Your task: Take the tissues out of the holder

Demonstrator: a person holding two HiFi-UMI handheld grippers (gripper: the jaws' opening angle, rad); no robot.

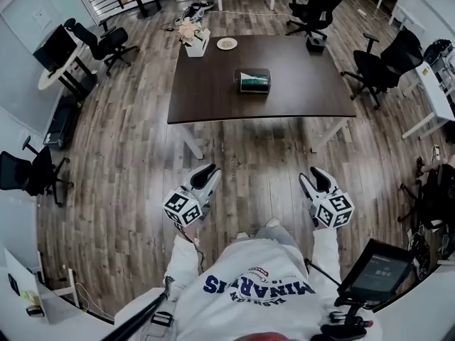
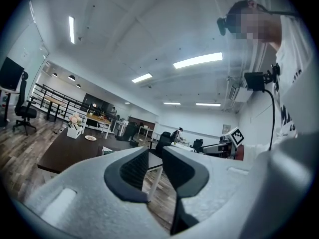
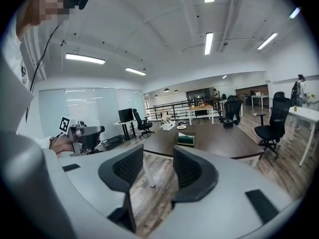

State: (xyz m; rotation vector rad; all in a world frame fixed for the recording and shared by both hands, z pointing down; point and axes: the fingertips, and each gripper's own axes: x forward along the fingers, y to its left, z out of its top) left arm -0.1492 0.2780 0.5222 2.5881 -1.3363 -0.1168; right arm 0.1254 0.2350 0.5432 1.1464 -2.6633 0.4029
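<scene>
The tissue holder point(image 1: 253, 81), a dark box with a green pack and white tissue showing, stands near the middle of the dark brown table point(image 1: 206, 98). It also shows far off in the right gripper view as the tissue holder point(image 3: 186, 140). Both grippers are held close to the person's body, well short of the table, over the wooden floor. My left gripper point(image 1: 206, 170) has its jaws a narrow gap apart with nothing between them, seen as the left gripper point(image 2: 155, 153). My right gripper point(image 1: 320, 175) stands wider open and empty, seen as the right gripper point(image 3: 158, 156).
On the table's far side are a white box with a pale bunch in it point(image 1: 195, 40), a small plate point(image 1: 227, 43) and a black box point(image 1: 316, 43). Office chairs point(image 1: 384, 66) stand round the table. A tablet on a stand point(image 1: 377, 270) is at my right.
</scene>
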